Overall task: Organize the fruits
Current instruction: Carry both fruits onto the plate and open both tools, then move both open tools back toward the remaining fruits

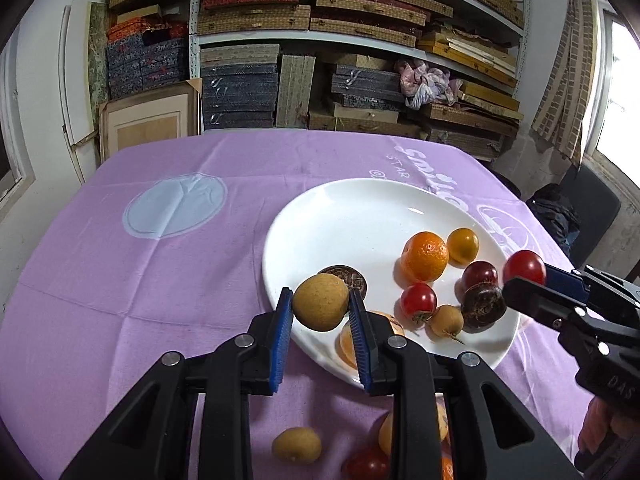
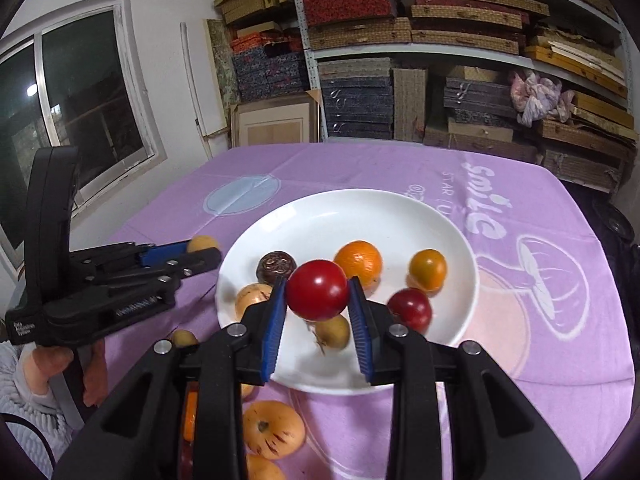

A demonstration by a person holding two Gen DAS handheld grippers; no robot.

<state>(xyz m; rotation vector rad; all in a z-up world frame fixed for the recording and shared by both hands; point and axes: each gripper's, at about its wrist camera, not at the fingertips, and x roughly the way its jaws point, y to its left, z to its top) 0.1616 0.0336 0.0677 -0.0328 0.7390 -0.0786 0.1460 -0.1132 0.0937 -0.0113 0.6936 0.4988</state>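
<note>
Storeroom backdrop: shelves (image 1: 360,36) stacked with woven boxes, table under a purple cloth (image 1: 160,272), white plate (image 1: 348,216) at centre.

Left wrist view: the left gripper (image 1: 321,312) is closed on a tan round fruit (image 1: 320,302), which is pinched between the blue pads and carried over the near-left rim of the plate, clear of the cloth. Already on the plate are an orange (image 1: 425,256), a yellow tomato (image 1: 463,245), a small red tomato (image 1: 418,300) and dark fruits. Another tan fruit (image 1: 297,445) is left on the cloth near the camera. The right gripper is seen at the right edge with a red tomato (image 1: 524,267) at its tip.

Right wrist view: the right gripper (image 2: 318,296) is clamped on that red tomato (image 2: 317,290), which is held above the plate's near half. More loose fruit, including a pale striped one (image 2: 273,429), is seen on the cloth below the plate rim. The left gripper (image 2: 200,254) is seen at left with its tan fruit at the tip.

Step judged: transfer to plate, both loads airborne. Next move calls for each fruit to be lowered onto a bare patch of plate, jaws then released gently so that nothing is rolled off. The far half is free.
</note>
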